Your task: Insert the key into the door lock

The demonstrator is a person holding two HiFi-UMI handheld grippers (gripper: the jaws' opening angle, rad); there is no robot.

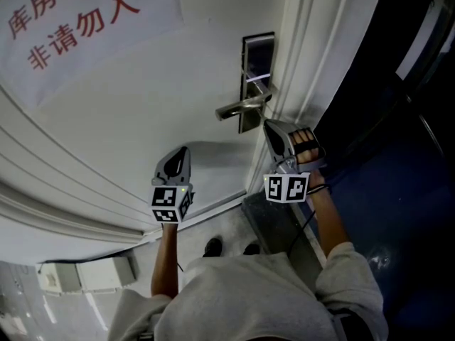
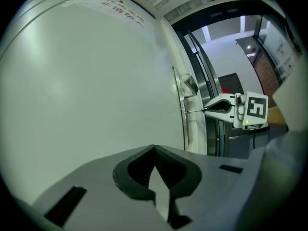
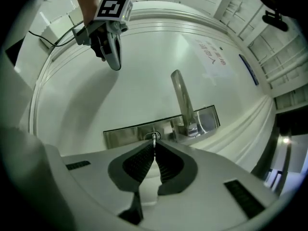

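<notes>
Right gripper (image 3: 154, 147): jaws pinched nearly together on a thin silver metal key (image 3: 154, 138). The key points level at the brushed-steel rectangular lock plate (image 3: 125, 134) on the white door (image 1: 142, 98); its tip meets the round keyhole. Depth in the hole cannot be told. The silver lever handle (image 3: 181, 97) juts from the same plate, just beside the key.

Left gripper (image 2: 155, 149): the 2 jaws are together with nothing between them. It hangs near the door face, well apart from the plate.

sign (image 1: 75, 20): red characters, upper left | shoes (image 1: 212, 246): on grey floor (image 1: 226, 224) | white box (image 1: 85, 274): lower left
</notes>
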